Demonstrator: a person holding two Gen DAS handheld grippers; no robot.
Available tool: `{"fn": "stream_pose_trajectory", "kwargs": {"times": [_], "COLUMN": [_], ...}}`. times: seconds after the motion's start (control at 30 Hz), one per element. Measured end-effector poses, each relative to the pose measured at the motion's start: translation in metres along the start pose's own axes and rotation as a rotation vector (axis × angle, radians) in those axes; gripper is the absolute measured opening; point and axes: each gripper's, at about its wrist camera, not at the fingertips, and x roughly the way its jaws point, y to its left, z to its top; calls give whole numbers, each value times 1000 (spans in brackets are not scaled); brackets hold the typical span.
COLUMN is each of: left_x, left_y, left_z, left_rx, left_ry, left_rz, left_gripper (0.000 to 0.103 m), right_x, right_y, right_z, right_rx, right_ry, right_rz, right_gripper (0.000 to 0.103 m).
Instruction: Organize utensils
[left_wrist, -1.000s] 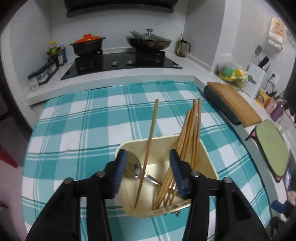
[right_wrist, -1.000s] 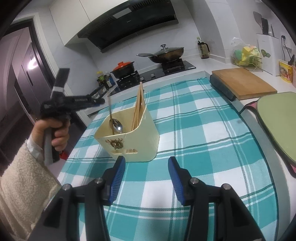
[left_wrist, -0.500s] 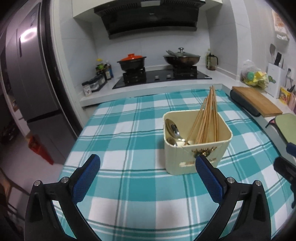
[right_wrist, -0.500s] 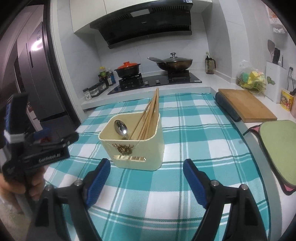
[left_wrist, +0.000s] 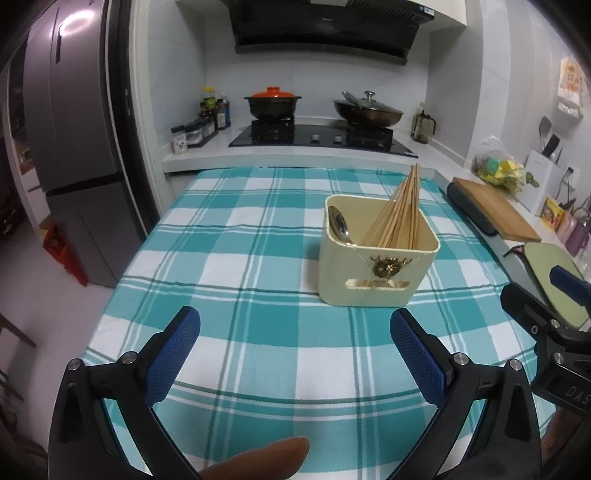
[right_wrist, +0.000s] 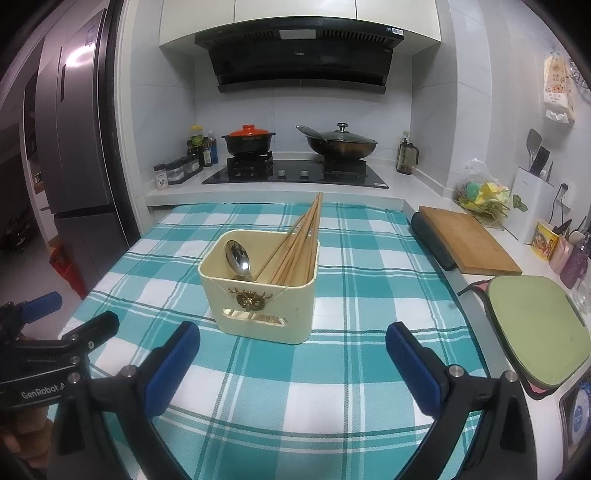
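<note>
The surface (right_wrist: 369, 295), under a teal checked cloth (left_wrist: 258, 277), carries a cream utensil holder (right_wrist: 258, 314) upright near its middle. Both grippers hang low over the near edge, well short of the holder. The left gripper (left_wrist: 295, 354) has its fingers (left_wrist: 173, 354) spread wide and empty, the holder ahead and toward its right finger. The right gripper (right_wrist: 291, 365) is equally wide and empty, the holder ahead, slightly toward its left finger. Inside the holder, chopsticks (right_wrist: 299, 243) lean right; a metal spoon (right_wrist: 238, 258) stands at the left.
</note>
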Motion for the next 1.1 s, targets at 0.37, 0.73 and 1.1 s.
{"fn": "stream_pose_trajectory", "kwargs": {"times": [0.37,0.73,1.1], "left_x": [-7,-10,-14], "left_y": [4,4,5], "left_z": [-2,-2,1], "left_rx": [1,14,9], "left_ry": [-1,-3,-13], "left_rz": [27,38,58], "left_gripper": [103,103,103], "right_x": [-13,-13,-14], "right_y": [15,13,15], "right_z": [3,1,0], "right_rx": [-27,-21,-21], "right_ry": [-12,-1,12], "right_rz": [31,40,58], "right_gripper": [102,102,102]}}
